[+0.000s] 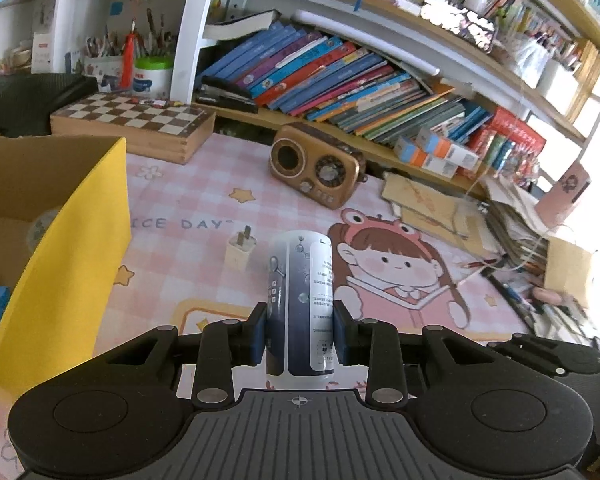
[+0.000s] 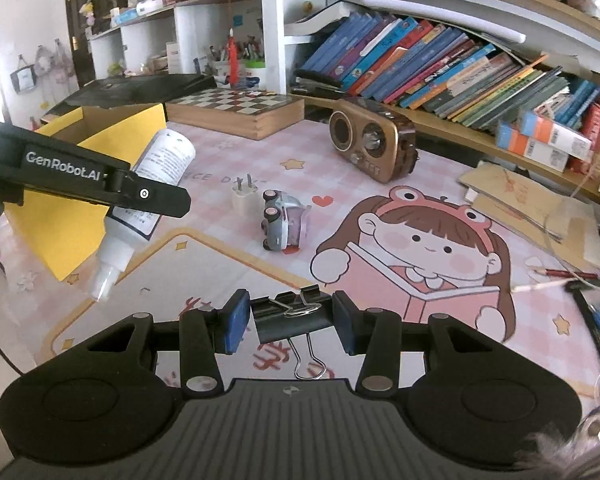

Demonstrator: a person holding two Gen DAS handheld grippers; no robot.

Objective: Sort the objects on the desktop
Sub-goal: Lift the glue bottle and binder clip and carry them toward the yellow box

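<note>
My left gripper (image 1: pixel 300 332) is shut on a white and dark-blue bottle (image 1: pixel 300 300), held off the pink desk mat (image 1: pixel 204 200) with its base pointing away from me. The right wrist view shows that same bottle (image 2: pixel 156 184) tilted, nozzle down, in the left gripper (image 2: pixel 140 196) beside the yellow cardboard box (image 2: pixel 60 216). My right gripper (image 2: pixel 288 320) is shut on a black binder clip (image 2: pixel 292 316), lifted above the mat. A white plug adapter (image 2: pixel 244 198) and a small toy car (image 2: pixel 280 220) lying on its side rest on the mat.
The open yellow box (image 1: pixel 72 264) stands at the left. A wooden chessboard case (image 1: pixel 140 124), a brown retro radio (image 1: pixel 320 168), leaning books (image 1: pixel 340 80) and stacked papers (image 1: pixel 440 208) line the back and right. A pencil (image 2: pixel 564 274) lies at the right.
</note>
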